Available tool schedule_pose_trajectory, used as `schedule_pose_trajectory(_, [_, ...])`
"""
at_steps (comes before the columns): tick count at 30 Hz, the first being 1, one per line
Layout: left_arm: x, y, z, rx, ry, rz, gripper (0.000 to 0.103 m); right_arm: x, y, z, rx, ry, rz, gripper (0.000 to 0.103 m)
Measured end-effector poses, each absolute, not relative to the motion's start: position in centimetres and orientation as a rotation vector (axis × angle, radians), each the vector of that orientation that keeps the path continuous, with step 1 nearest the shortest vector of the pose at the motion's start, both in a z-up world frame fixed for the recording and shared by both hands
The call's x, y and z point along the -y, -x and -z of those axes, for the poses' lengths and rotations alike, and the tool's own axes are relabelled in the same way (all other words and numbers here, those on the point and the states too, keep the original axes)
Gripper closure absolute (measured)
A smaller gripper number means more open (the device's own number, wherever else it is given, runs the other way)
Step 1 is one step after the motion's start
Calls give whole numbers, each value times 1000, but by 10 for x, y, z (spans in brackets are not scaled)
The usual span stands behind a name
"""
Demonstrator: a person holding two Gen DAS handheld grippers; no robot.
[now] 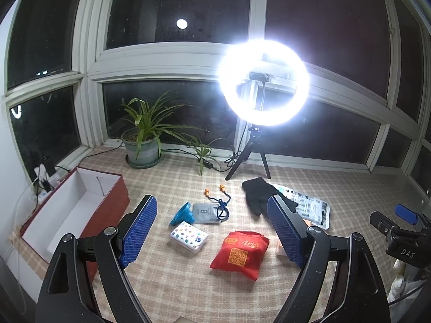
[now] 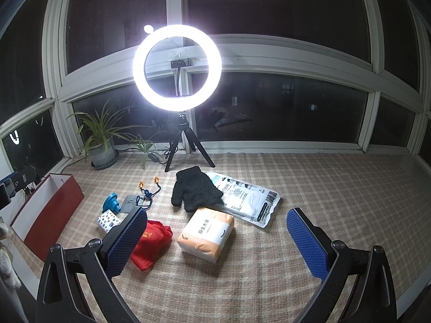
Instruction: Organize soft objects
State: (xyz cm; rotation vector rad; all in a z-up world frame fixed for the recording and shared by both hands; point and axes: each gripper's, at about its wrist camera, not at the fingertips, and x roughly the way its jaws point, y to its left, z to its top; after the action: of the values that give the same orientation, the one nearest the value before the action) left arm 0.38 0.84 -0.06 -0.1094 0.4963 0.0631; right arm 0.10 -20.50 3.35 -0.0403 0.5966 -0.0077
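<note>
Left wrist view shows your left gripper (image 1: 212,226) spread wide and holding nothing, above the checked cloth (image 1: 175,282). Between its fingers lie a red fabric pouch (image 1: 239,253), a sticker-patterned tissue pack (image 1: 188,237) and a black knitted glove (image 1: 258,193). Far left stands the open red box (image 1: 107,199). Your right gripper (image 2: 215,239) is also parted and empty, with an orange-wrapped tissue packet (image 2: 206,232) between its fingers.
</note>
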Motion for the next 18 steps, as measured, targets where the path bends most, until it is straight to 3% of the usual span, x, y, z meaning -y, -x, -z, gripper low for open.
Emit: schedule_pose_trajectory(18, [-10,-7,7,-515,114,-59,19,204,-5,-25,-614,41,11,1])
